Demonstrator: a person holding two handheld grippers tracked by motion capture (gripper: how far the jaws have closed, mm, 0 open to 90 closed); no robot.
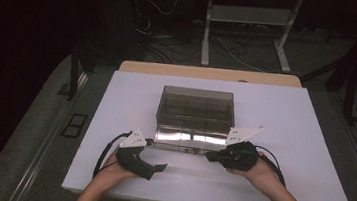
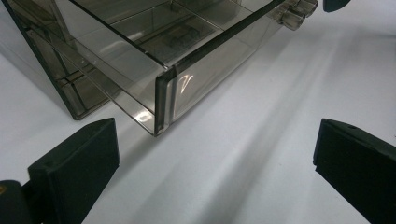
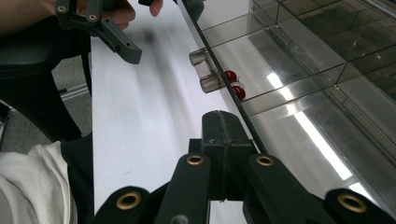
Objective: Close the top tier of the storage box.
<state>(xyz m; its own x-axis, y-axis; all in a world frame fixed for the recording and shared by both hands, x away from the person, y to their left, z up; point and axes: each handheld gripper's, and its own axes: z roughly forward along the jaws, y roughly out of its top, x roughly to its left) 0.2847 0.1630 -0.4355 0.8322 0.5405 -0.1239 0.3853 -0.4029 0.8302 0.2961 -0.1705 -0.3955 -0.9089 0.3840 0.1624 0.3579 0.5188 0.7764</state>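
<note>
A smoky clear plastic box stands mid-table with its drawer pulled part way toward me. The drawer has dividers and a clear handle fixed by two red screws. My left gripper rests on the table by the drawer's front left corner, open and wide with nothing between the jaws. My right gripper is shut with nothing in it; its tips lie against the drawer front's top edge, right of the handle.
The white table top has bare room on both sides of the box and in front of it. A wooden edge runs behind. A white metal frame and cables lie on the dark floor beyond.
</note>
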